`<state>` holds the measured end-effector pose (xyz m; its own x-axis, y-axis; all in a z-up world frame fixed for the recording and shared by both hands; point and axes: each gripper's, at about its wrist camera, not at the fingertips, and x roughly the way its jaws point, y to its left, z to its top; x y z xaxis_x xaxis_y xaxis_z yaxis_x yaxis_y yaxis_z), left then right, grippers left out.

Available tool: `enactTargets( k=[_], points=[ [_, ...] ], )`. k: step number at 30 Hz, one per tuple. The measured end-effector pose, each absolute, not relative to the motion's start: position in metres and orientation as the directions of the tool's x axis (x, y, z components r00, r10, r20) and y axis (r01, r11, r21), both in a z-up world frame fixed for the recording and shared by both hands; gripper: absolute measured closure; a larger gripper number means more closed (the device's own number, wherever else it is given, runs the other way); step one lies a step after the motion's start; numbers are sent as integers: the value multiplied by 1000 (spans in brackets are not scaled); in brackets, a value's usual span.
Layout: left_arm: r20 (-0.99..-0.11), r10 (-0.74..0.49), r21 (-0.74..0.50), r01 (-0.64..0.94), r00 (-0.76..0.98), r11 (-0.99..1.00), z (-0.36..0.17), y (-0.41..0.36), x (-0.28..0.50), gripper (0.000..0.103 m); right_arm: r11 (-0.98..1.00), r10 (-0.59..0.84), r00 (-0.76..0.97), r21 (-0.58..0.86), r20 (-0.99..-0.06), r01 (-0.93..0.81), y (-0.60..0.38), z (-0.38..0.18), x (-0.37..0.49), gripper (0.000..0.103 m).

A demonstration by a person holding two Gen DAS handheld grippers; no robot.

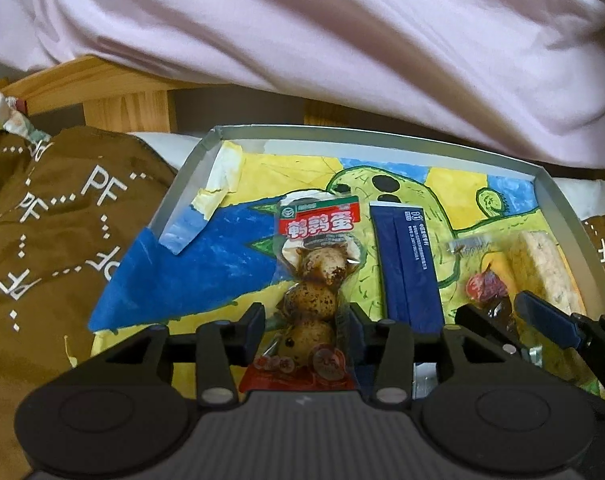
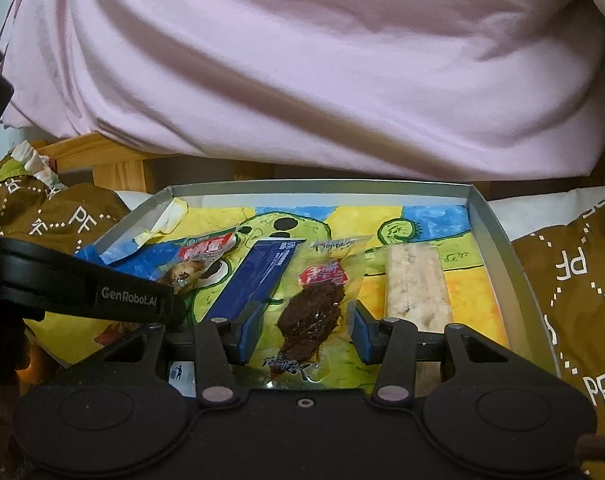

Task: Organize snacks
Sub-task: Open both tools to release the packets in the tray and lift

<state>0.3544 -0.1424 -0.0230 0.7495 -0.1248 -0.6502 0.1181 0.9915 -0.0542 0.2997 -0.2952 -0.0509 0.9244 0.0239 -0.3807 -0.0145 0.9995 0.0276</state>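
Left wrist view puts your left gripper [image 1: 305, 328] low over a shallow grey box [image 1: 382, 138] lined with a painted child's drawing [image 1: 206, 264], and a clear pack of quail eggs [image 1: 312, 280] lies lengthwise between its fingers. The pack's lower end is hidden behind the gripper body, and you cannot tell from here whether the pads press on the wrapper or merely flank it, though a sliver of space shows on the left side. Just right of it lies a dark blue sachet [image 1: 408, 264] whose small print is too fine to read, then a pale rice cracker bar [image 1: 546, 272] cut off by your other tool. Right wrist view shows your right gripper [image 2: 302, 330] straddling a clear packet of dark braised meat [image 2: 314, 316]; the blue pads stand visibly clear of the wrapper on both sides, so that grip is released. The packet rests on the drawing, between the blue sachet [image 2: 254, 280] and the cracker bar [image 2: 416, 288], all four snacks lying side by side in the box [image 2: 498, 248]. Your left gripper's body covers most of the quail eggs [image 2: 190, 264] in this view. Brown printed fabric [image 1: 42, 240] surrounds the box, and a pink sheet [image 2: 302, 60] hangs behind, hiding what lies beyond.
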Motion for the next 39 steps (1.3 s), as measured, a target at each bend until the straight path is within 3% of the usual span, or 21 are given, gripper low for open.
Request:
enactTargets(
  k=[5, 9, 12, 21, 30, 39],
  points=[
    [-633, -155, -116, 105, 759, 988, -16, -133, 349, 45, 999, 38, 934, 37, -355, -27, -297, -47, 295, 40],
    [-606, -150, -129, 90, 781, 988, -3, -129, 338, 36, 999, 33, 947, 32, -319, -24, -296, -37, 285, 25],
    [-569, -147, -148, 75, 809, 986, 13, -123, 325, 21, 1000, 11, 955, 25, -295, -4, -296, -23, 274, 20],
    [-457, -126, -177, 48, 880, 983, 69, -101, 275, 2, 998, -38, 980, 38, -196, 46, -297, 29, 221, 5],
    [-388, -113, -186, 43, 915, 982, 103, -73, 213, 1, 990, -129, 988, 52, -82, 134, -289, 64, 146, 1],
    [-364, -116, -126, 75, 924, 989, 108, -59, 151, 0, 989, -141, 987, 40, -71, 144, -277, 68, 79, 1]
  ],
)
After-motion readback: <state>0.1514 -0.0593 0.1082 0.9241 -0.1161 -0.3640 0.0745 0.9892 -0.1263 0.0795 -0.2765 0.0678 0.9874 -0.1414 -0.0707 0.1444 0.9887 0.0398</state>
